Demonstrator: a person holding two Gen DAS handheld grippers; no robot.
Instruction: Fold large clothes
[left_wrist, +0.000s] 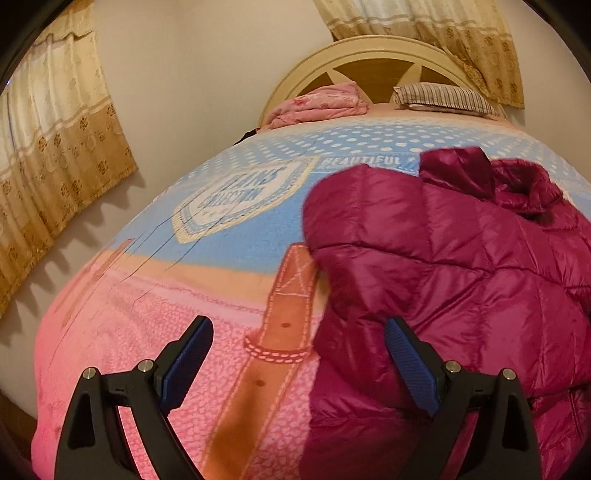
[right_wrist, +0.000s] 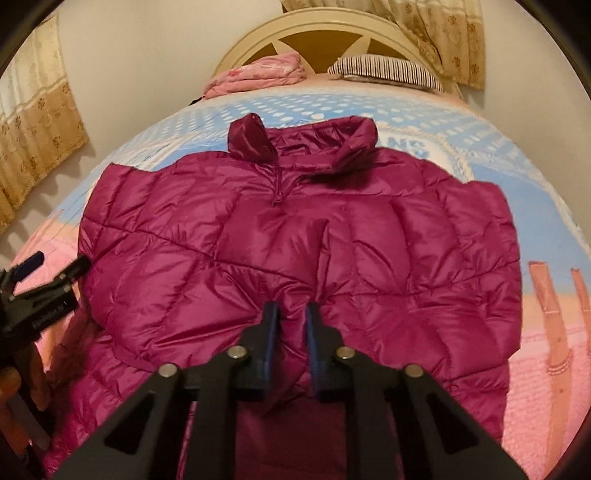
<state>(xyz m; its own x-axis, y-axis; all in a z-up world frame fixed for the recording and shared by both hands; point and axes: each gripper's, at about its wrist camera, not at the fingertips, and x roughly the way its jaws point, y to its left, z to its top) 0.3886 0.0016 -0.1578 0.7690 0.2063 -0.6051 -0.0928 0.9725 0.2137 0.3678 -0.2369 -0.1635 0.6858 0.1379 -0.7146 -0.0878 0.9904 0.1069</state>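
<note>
left wrist view: my left gripper (left_wrist: 299, 339) is spread wide over the pink end of the bedspread (left_wrist: 184, 229), nothing in it. magenta puffer jacket (right_wrist: 295, 229) lies flat mid-bed, and my right gripper (right_wrist: 291, 314) is pinching a fold at its hem.

Jacket (right_wrist: 295, 236) hem hidden beneath the right hand-held gripper (right_wrist: 291, 314); blanket (left_wrist: 221, 229) lettering blurred, partly covered.
</note>
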